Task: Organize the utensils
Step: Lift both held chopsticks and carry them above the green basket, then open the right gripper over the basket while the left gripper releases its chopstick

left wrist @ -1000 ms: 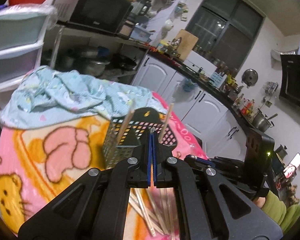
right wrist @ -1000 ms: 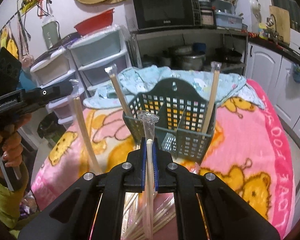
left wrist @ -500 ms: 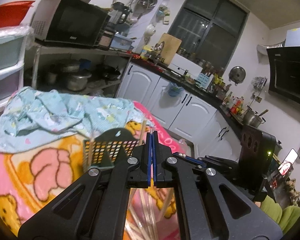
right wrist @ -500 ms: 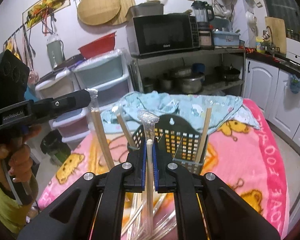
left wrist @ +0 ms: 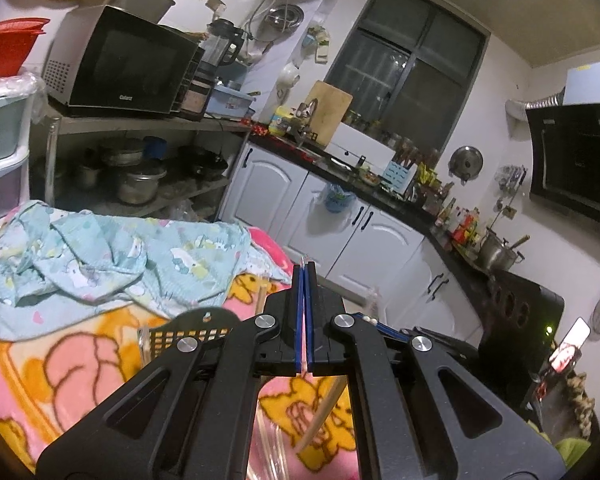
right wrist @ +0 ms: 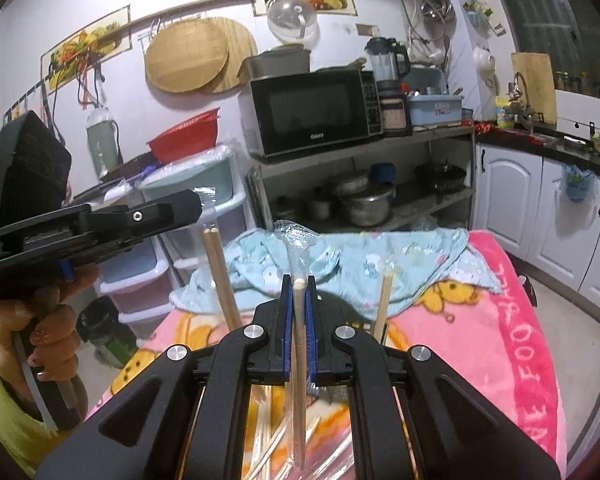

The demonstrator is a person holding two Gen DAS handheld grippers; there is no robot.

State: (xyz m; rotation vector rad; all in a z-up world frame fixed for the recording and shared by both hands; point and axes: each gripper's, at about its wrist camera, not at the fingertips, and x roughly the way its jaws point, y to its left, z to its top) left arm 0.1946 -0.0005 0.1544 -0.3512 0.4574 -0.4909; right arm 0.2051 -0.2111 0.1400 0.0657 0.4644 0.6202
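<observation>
My right gripper [right wrist: 299,280] is shut on a plastic-wrapped pair of chopsticks [right wrist: 299,344] that stands upright between the fingers. My left gripper [left wrist: 304,270] is shut on another wrapped pair of chopsticks [left wrist: 323,416]; in the right wrist view this pair [right wrist: 220,272] hangs below the left gripper [right wrist: 180,208] at the left. The dark mesh utensil basket [left wrist: 188,330] sits on the pink blanket, mostly hidden behind both grippers. One wrapped pair [right wrist: 382,300] stands in it. Several wrapped chopsticks [right wrist: 276,444] lie loose on the blanket below.
A pink cartoon blanket [right wrist: 512,344] covers the table, with a crumpled light-blue cloth [left wrist: 100,256] at its far side. Plastic drawers [right wrist: 196,208], a shelf with a microwave [right wrist: 312,112] and pots stand behind. White cabinets [left wrist: 340,232] lie to the right.
Both grippers have risen and tilted upward, each still holding its chopsticks. The basket has dropped low in both views and is now mostly hidden.
</observation>
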